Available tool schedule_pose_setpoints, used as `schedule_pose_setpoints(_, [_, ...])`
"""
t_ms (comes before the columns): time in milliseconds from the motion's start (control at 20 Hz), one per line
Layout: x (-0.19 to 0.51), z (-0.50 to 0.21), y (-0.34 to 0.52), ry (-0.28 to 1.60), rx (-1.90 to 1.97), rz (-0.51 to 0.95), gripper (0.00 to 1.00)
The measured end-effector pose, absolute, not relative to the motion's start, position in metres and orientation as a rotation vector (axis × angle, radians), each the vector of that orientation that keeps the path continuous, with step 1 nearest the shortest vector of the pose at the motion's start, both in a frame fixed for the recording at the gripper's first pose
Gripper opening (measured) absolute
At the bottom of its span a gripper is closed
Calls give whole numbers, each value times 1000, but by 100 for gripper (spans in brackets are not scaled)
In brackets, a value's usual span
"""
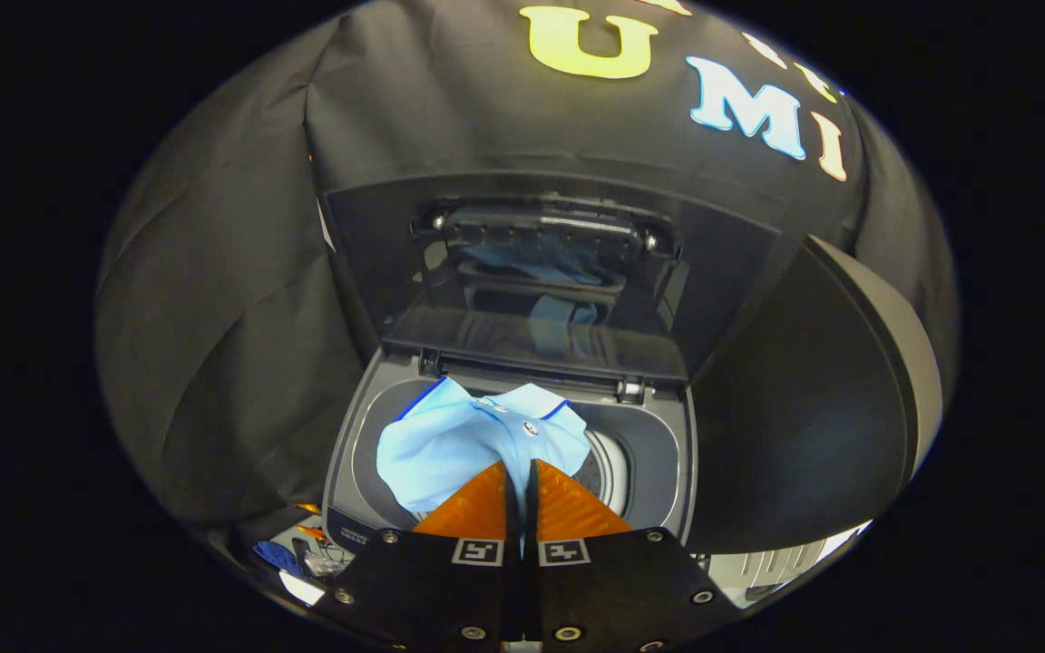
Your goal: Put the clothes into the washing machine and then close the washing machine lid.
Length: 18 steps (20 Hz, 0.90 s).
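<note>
Here we have the gripper (520,472) pinched tight on a fold of the light blue shirt (459,440), both fingers pressing the cloth between them, so we judge the garment hangs from that grip above the drum instead of lying loose. Just beyond the fingers the shirt spreads over the round opening of the washing machine (659,453), which suits lowering it in. Farther back the lid (541,263) stands raised, nearly upright against the booth wall, leaving the opening free; it is not yet closed.
</note>
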<state>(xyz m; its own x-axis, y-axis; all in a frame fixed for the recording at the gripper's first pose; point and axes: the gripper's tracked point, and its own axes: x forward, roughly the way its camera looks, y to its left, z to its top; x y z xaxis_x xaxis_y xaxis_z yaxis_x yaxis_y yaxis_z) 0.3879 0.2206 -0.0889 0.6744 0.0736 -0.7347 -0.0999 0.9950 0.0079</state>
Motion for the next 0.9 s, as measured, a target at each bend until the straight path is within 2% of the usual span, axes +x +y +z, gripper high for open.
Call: schedule_pose_setpoints(900, [379, -210, 219, 1046, -2, 93, 0])
